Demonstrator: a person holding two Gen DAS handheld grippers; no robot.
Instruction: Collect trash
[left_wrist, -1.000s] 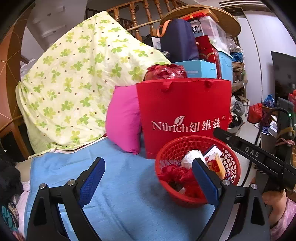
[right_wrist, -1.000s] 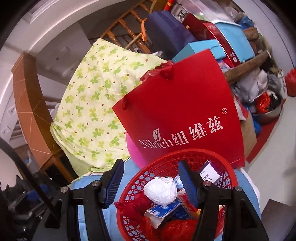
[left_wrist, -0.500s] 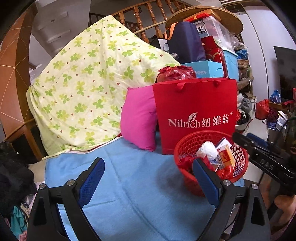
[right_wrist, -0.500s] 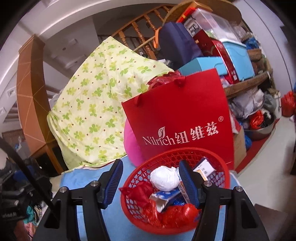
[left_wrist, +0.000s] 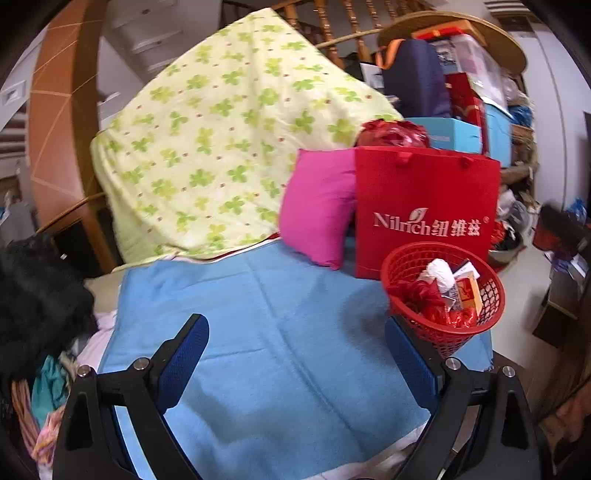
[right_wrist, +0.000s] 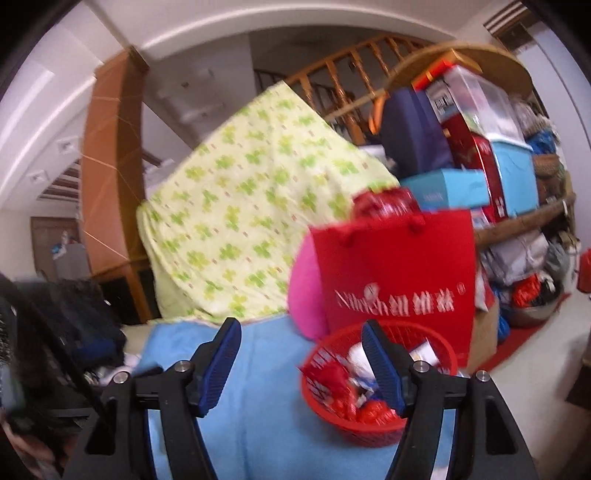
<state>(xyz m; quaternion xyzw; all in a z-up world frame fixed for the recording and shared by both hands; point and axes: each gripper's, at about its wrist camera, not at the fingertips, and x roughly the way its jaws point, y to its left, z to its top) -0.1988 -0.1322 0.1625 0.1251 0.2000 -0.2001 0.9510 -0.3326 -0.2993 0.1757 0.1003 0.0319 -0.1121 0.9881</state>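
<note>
Across your left wrist view, the largest thing is the pale yellow quilt printed with green clovers (left_wrist: 229, 140), draped high from ten to twelve o'clock. Below it the flat light blue cloth (left_wrist: 280, 332) covers the surface from the centre down to six o'clock. At two o'clock stands the red paper carrier bag with white lettering (left_wrist: 424, 206), upright, with the bright pink cushion (left_wrist: 317, 210) touching its left side. Just in front of the bag, at three o'clock, sits the round red plastic mesh basket (left_wrist: 443, 295) on the blue cloth near its right edge; it holds the trash: a white crumpled wad (left_wrist: 441, 275), red wrappers and a small orange carton (left_wrist: 469, 291).

Your left gripper (left_wrist: 295, 354) is spread wide over bare blue cloth with nothing between the blue pads. Your right gripper (right_wrist: 301, 365) has its jaws opening and empty; in its blurred view the basket lies at five o'clock, behind the right finger
</note>
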